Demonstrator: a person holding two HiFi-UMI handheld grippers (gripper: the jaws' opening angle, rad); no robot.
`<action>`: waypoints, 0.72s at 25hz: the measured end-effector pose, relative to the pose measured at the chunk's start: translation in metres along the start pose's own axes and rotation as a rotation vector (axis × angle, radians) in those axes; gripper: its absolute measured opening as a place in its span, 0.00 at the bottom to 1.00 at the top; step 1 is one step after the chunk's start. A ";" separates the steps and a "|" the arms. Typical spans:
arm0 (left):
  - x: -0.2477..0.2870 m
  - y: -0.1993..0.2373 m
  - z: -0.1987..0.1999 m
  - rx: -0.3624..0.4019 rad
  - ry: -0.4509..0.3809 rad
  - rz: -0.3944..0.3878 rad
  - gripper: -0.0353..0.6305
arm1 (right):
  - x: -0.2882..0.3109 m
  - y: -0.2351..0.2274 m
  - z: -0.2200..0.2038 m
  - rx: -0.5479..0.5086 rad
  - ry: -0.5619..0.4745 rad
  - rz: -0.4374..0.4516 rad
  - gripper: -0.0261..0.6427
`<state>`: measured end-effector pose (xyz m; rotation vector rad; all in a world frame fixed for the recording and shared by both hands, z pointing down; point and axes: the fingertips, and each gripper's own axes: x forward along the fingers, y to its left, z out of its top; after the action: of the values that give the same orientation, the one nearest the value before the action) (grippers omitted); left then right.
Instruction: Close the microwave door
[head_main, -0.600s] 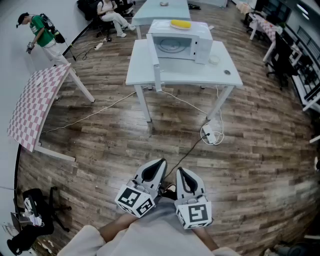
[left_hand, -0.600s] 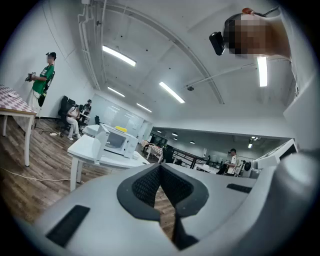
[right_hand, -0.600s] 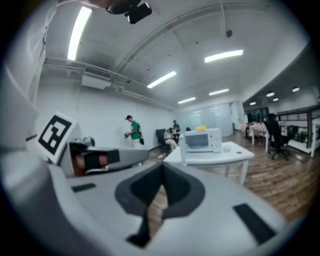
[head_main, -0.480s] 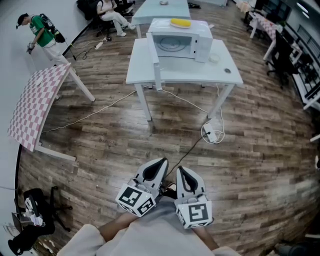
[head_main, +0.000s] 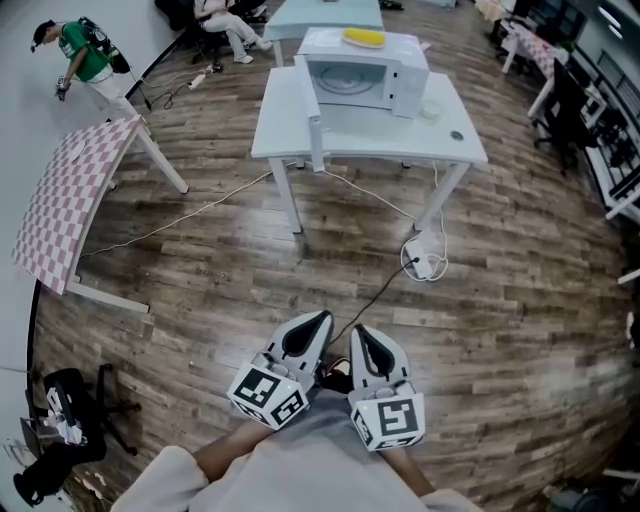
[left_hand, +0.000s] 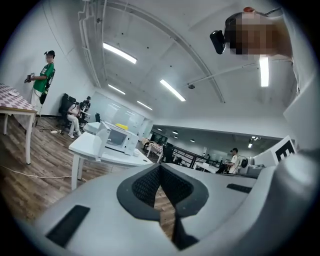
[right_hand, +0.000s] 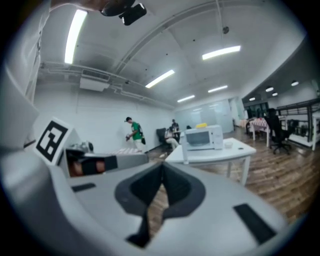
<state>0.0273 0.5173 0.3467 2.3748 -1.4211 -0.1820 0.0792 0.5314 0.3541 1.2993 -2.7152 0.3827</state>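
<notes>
Left claw & right claw: both pressed together, nothing pinched. Each gripper view shows only floor past the tips (left claw, right claw). They sit side by side, close to the person's body, low over the wood floor, tips pointing fwd toward the tabletop.

Change vs 0.6 s ago: small. The whole scene has slid a bit toward the top of the head view, i.e. tabletop, power strip and checkered table all sit slightly higher. The claws rode up a touch too. Can't tell if that's a head tilt or a step. Claws haven't spread or lifted, and are no nearer to the target in any clear way.

Microwave is on the far part of the tabletop, well apart from both claws, w/ a yellow item on its roof. Its door is wide open, swung out to the left side, edge-on to the camera.

Meaning for the task: prob. not started, approach phase at most. Next needs a walk-up, then a push on the door's outer face w/ one claw; the left looks the handier side.
</notes>
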 end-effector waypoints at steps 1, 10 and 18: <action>-0.001 0.001 0.000 -0.004 0.001 0.005 0.08 | 0.001 0.000 0.000 0.009 0.001 0.002 0.07; 0.002 0.024 -0.002 -0.057 0.014 0.042 0.08 | 0.023 0.005 -0.003 0.032 0.032 0.029 0.07; 0.033 0.044 0.010 -0.077 0.012 0.012 0.08 | 0.054 -0.014 0.004 0.020 0.051 0.000 0.07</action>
<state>0.0044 0.4671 0.3564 2.3012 -1.3969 -0.2157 0.0557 0.4816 0.3639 1.2760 -2.6762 0.4380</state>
